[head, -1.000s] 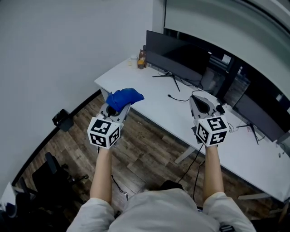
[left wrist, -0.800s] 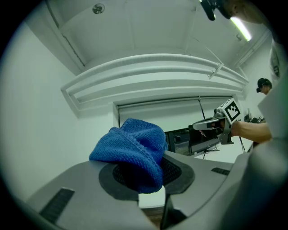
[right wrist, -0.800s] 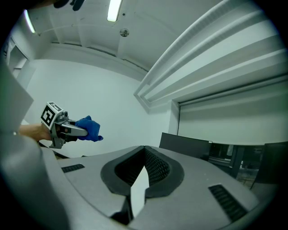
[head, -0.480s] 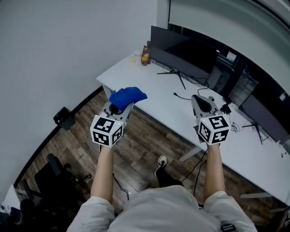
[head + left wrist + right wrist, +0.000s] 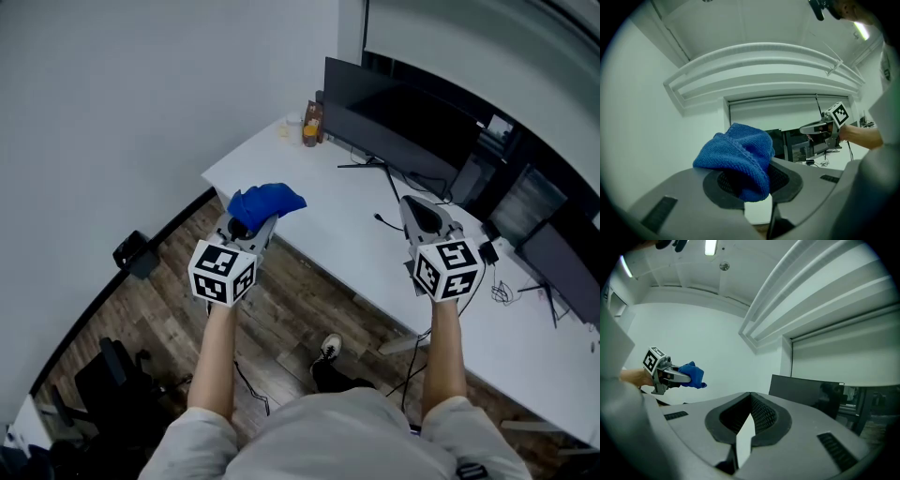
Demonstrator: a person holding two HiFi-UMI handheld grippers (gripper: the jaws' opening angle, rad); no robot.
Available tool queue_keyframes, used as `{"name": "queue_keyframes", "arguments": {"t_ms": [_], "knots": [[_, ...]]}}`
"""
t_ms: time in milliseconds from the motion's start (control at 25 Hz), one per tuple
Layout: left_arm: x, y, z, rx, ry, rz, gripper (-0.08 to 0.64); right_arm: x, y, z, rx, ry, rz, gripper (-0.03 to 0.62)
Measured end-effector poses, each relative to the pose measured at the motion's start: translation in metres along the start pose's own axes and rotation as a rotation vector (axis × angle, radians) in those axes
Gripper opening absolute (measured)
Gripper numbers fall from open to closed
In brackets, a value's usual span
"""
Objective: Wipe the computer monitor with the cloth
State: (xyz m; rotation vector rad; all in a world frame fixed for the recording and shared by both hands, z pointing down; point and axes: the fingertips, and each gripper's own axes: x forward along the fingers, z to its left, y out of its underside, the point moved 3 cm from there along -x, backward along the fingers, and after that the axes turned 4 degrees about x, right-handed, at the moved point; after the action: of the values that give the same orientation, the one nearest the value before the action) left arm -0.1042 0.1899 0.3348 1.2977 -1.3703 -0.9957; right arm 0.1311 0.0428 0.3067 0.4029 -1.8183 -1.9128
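Observation:
A blue cloth [image 5: 266,201] is bunched between the jaws of my left gripper [image 5: 251,221], which is shut on it above the near left edge of the white desk [image 5: 309,192]. In the left gripper view the cloth [image 5: 740,157] drapes over the jaw tips. My right gripper [image 5: 416,210] hovers over the desk's middle with its jaws together and nothing between them. The dark computer monitor [image 5: 403,120] stands at the back of the desk, ahead of both grippers and apart from them. It also shows in the right gripper view as a dark monitor [image 5: 806,387].
Small bottles [image 5: 310,122] stand at the desk's far left corner. A second monitor [image 5: 562,258] and loose cables [image 5: 499,292] are on the right. A white wall rises on the left. On the wooden floor are a black object [image 5: 131,253] and a chair [image 5: 98,380].
The desk and monitor have shifted slightly right in the head view as the person stepped. Both grippers keep their pose and the cloth stays held.

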Motion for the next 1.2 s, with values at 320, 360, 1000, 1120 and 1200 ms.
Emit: {"name": "queue_keyframes", "arguments": {"t_ms": [320,360,1000,1120,1200], "knots": [[0.109,0.000,0.066,-0.003,0.010,0.008,0.110,0.114,-0.008,-0.053,-0.020,-0.033,-0.003,0.012],[0.121,-0.001,0.072,-0.004,0.010,0.009,0.110,0.124,-0.010,-0.060,-0.019,-0.033,-0.006,0.011],[0.278,-0.002,0.151,-0.021,0.085,-0.006,0.110,0.237,-0.025,-0.144,-0.043,0.084,-0.029,0.012],[0.315,-0.001,0.178,-0.015,0.115,-0.017,0.110,0.266,-0.026,-0.157,-0.051,0.130,-0.025,0.012],[0.340,-0.002,0.196,0.000,0.143,-0.025,0.110,0.283,-0.027,-0.165,-0.056,0.164,-0.027,0.012]]}}
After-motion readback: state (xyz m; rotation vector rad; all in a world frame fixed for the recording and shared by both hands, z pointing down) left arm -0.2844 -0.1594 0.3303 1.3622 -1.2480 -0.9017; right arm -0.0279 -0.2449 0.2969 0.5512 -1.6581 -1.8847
